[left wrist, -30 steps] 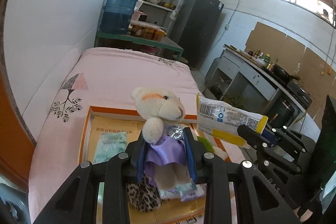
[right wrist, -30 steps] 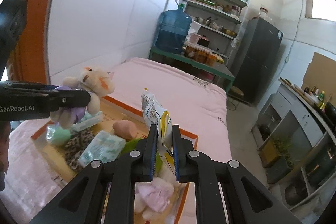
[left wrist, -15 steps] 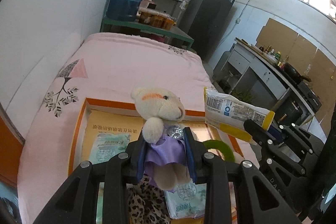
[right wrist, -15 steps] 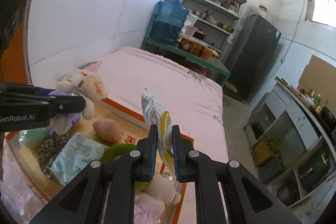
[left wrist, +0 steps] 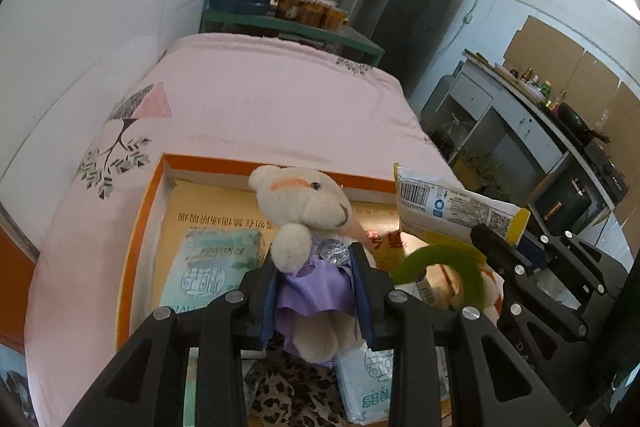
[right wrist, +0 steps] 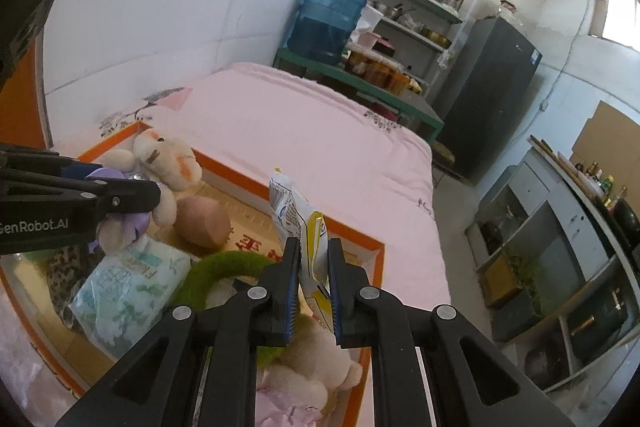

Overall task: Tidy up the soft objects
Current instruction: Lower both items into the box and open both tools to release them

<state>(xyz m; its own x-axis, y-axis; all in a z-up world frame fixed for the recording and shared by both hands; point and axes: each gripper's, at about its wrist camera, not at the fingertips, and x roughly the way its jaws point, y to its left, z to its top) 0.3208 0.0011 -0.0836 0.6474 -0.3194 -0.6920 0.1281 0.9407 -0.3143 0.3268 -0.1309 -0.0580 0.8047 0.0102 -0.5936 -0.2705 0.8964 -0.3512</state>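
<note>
**Two grippers holding soft items over an orange tray**

At bottom centre, the left gripper [left wrist: 316,283] clamps a cream teddy bear [left wrist: 304,203] by its purple dress. The right gripper [right wrist: 313,267] pinches a white-and-yellow packet [right wrist: 298,215] upright. Below both sits an orange-rimmed tray [left wrist: 140,211] on a pink bed [left wrist: 260,99], holding tissue packs [left wrist: 216,259], a green ring [left wrist: 444,259] and leopard-print fabric [left wrist: 292,399].

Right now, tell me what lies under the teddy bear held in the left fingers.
Under the teddy bear a leopard-print cloth and a tissue pack lie in the orange box. The bear and black fingers hide the rest.
</note>
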